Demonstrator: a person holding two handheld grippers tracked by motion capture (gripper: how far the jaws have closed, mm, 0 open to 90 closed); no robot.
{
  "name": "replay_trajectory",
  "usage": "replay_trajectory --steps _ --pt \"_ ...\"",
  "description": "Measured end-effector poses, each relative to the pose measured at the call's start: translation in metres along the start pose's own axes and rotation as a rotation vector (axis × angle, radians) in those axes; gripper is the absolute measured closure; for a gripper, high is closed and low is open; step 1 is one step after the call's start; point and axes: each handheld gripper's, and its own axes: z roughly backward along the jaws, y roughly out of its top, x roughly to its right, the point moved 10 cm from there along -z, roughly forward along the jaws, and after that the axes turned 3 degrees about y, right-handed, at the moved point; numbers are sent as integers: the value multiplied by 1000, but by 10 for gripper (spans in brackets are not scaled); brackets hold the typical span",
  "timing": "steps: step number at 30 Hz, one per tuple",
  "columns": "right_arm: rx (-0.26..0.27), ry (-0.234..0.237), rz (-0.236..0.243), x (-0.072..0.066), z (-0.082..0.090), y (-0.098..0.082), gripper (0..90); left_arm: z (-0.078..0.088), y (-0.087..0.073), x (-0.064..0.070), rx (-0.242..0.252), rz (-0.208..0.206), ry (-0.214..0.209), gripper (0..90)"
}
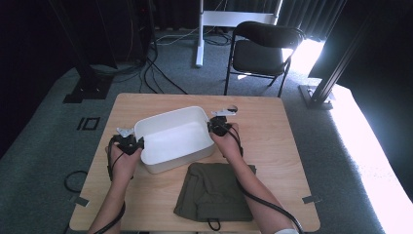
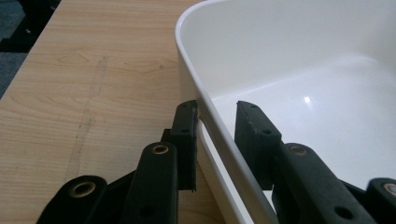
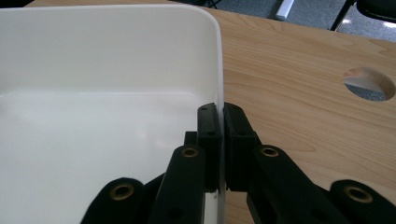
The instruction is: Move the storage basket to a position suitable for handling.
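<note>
The fingers [image 3: 208,140] of the right gripper [image 3: 219,140] are clamped on the thin wall of the white tub [image 3: 107,70], one inside and one outside, with the rim pinched between them. The fingers [image 2: 184,140] of the left gripper [image 2: 215,140] straddle the opposite wall of the white tub [image 2: 289,56]: the outer one lies against the wall under the rolled rim, the inner one stands inside the basin with a slight gap showing at its tip, so this grip looks less tight than the other.

In the high view the left gripper [image 1: 129,141] sits at the tub's left side and the right gripper [image 1: 220,126] at its right side, each held by a hand whose forearm runs back to the near edge of the tabletop [image 1: 277,146]. The white tub [image 1: 170,136] rests near the middle of the tabletop, turned a little askew to its edges. A folded olive-green garment [image 1: 209,192] lies just in front of the tub, toward the near edge, partly under the right forearm. A round hole [image 3: 369,84] is cut in the wood near the far edge, right of the tub.
</note>
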Motion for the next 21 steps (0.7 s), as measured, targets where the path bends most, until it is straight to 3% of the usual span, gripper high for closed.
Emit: replay_trajectory --steps 21 --pt "-8 -27 -44 31 10 -2 867 -21 16 26 -5 -39 -40 722"
